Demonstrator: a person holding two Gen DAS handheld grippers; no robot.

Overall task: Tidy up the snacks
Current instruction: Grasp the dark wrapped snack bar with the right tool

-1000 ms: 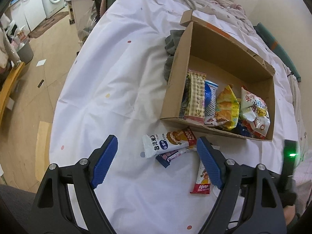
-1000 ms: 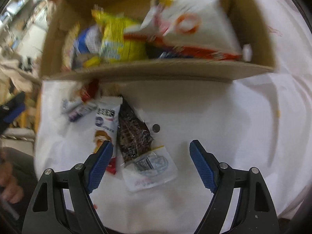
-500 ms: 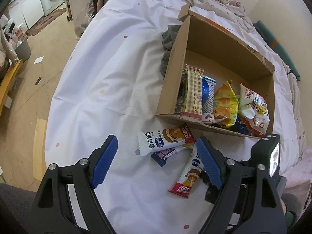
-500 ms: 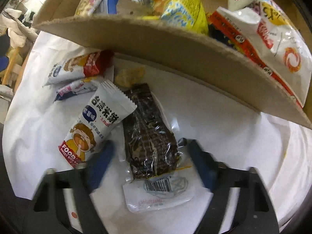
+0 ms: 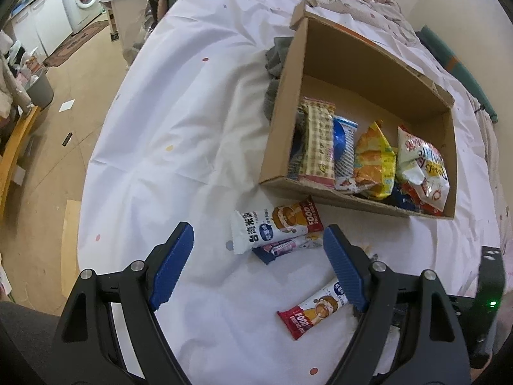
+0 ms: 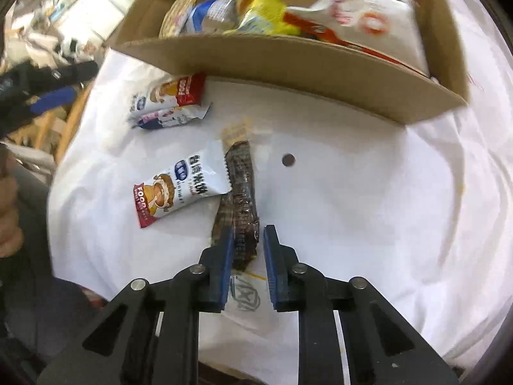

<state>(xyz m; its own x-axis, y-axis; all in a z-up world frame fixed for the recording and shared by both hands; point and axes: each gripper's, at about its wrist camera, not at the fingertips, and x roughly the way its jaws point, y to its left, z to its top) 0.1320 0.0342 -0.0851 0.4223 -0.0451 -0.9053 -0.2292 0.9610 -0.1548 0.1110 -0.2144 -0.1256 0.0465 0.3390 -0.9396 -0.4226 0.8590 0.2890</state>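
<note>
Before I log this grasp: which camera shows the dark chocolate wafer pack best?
The right wrist view: the dark chocolate wafer pack lies lengthwise, pinched between the right gripper fingers. The left wrist view hides it behind that camera's own gripper finger.

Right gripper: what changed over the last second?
The right gripper dropped toward the sheet and closed from wide open onto the dark chocolate wafer pack. The left gripper stayed open and empty; the cardboard box and rice cracker packs stayed put.

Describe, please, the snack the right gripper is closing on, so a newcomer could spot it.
Start at the cardboard box on the white sheet. Before its near wall lie several packets; the one between the right gripper fingers is the dark brown bar in clear wrap, unlike its white-and-red neighbours.
</note>
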